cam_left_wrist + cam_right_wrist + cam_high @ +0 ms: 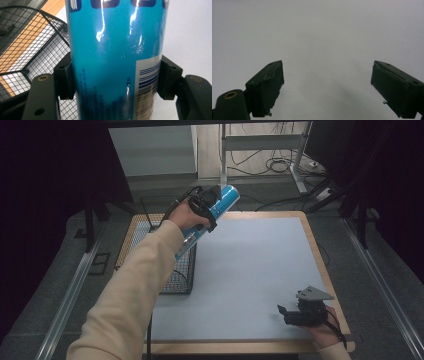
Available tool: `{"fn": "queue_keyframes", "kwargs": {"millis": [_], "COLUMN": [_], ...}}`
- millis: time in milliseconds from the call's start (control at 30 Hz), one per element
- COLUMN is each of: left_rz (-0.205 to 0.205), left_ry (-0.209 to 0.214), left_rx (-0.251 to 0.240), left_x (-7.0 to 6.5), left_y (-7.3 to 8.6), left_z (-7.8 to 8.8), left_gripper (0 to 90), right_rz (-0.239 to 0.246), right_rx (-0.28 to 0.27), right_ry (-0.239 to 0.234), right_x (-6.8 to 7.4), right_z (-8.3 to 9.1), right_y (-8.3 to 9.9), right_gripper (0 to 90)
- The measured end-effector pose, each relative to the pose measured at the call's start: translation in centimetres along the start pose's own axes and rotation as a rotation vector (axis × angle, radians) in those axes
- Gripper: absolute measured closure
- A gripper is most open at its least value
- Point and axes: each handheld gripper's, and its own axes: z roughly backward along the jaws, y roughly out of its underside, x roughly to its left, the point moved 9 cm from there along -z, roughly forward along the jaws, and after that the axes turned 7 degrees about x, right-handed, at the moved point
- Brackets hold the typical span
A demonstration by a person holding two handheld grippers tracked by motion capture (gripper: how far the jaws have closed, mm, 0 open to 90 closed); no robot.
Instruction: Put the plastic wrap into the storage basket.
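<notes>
At the left of the bench (260, 270), a black wire basket (181, 270) sits on the edge, and above it the left claw (212, 205) pinches a blue can (220, 202) between its 2 pads, holding it tilted in the air with its far end pointing away from the person. In the left gripper view the can (112, 62) stands between both pads, which press its sides, with the basket mesh (32, 52) below to the left. At the near right corner, the right claw (287, 314) rests low over the grey mat with its jaws spread wide and nothing between them.

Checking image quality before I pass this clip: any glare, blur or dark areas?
Left gripper view: white glare streaks on the blue can, its top edge cropped. Right gripper view: soft shadow on the grey mat, jaws sharp. High view: the upper corners are nearly black; the wire basket is legible.
</notes>
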Motion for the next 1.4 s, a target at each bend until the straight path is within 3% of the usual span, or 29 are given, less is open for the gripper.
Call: {"fn": "queue_keyframes", "kwargs": {"millis": [400,600,933,1267,1400], "left_rz": [0.035,0.08,0.115,0.144,0.158], "left_ry": [-0.008,-0.011,-0.03,-0.052,-0.066], "left_rx": [0.02,0.03,0.042,0.055,0.077], "left_x": [1.8,3.3,5.3,6.8,7.5], "left_y": [1.2,2.1,3.3,3.9,4.2], "left_z": [-0.9,-1.7,-2.8,-4.3,-5.6], "left_gripper": [31.4,31.4,31.4,31.4,31.4], "right_rz": [-0.002,0.0,-0.001,-0.005,-0.004], "right_rx": [0.002,0.004,0.009,0.011,0.012], "right_ry": [0.0,0.003,0.005,0.009,0.009], "right_x": [0.0,0.0,0.0,-0.1,-0.1], "right_z": [0.0,-0.1,-0.2,-0.2,-0.2], "right_y": [0.0,0.1,0.1,0.2,0.2], "right_gripper": [11.6,11.6,11.6,11.6,11.6]}}
